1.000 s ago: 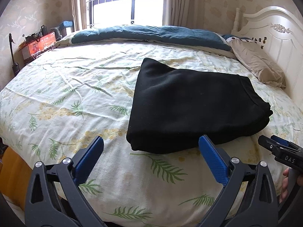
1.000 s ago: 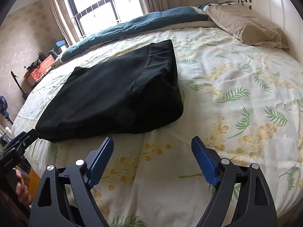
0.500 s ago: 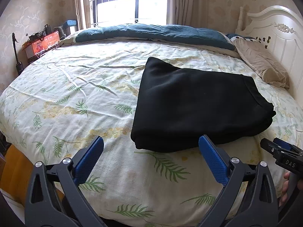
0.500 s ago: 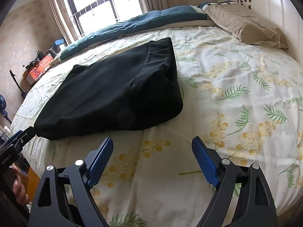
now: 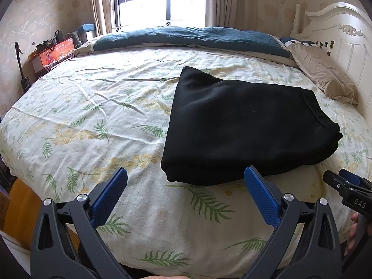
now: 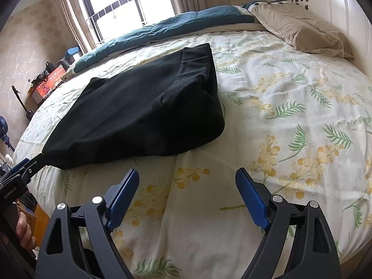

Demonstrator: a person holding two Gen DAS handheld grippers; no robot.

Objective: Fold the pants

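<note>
Folded pants lie on bed. Left gripper and right gripper: wide, apparently clear of fabric.

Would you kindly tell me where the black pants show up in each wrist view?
Left wrist: pants lie right of centre on the bed.
Right wrist: pants lie left of centre.
Shared landmark: the tan pillow by the headboard.

Pants matt black fleecy cloth, bed sheet creased printed cotton-like cloth, headboard glossy white painted wood, left tongs and right tongs matt black plastic with ribbed blue pads.
</note>
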